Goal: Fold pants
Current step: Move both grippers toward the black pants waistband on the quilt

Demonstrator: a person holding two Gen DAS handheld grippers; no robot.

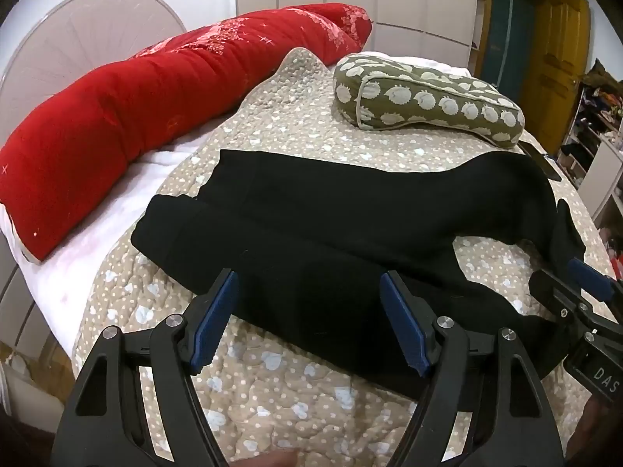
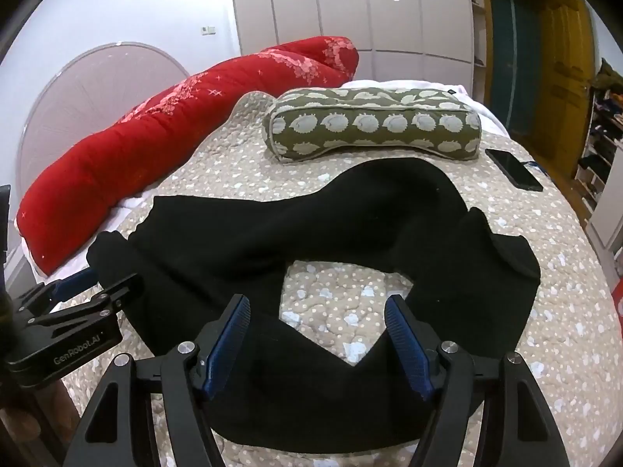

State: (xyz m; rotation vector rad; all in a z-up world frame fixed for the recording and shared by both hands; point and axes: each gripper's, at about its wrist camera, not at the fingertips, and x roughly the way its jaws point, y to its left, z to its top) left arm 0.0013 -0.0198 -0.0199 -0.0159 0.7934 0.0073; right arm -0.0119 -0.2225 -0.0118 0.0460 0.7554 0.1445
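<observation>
Lying across the beige quilted bedspread point(image 2: 506, 272) of the bed, a pair of black knitted pants point(image 2: 272, 225) was seen in a loose loop, the legs curved round a bare patch of quilt and one end doubled over. The fabric was judged soft, limp and light, likely to sag and bunch once lifted, so hold was best taken at a hem or waistband edge, one corner to each claw. The left claw point(image 1: 309, 315) was held apart just over the near edge of the cloth, gripping nothing. The right claw point(image 2: 317, 334) was likewise spread wide above the near fold, empty. A red quilted bolster point(image 2: 175, 132), a green patterned pillow point(image 2: 373, 124) and a dark phone point(image 2: 514, 169) lay beyond.
</observation>
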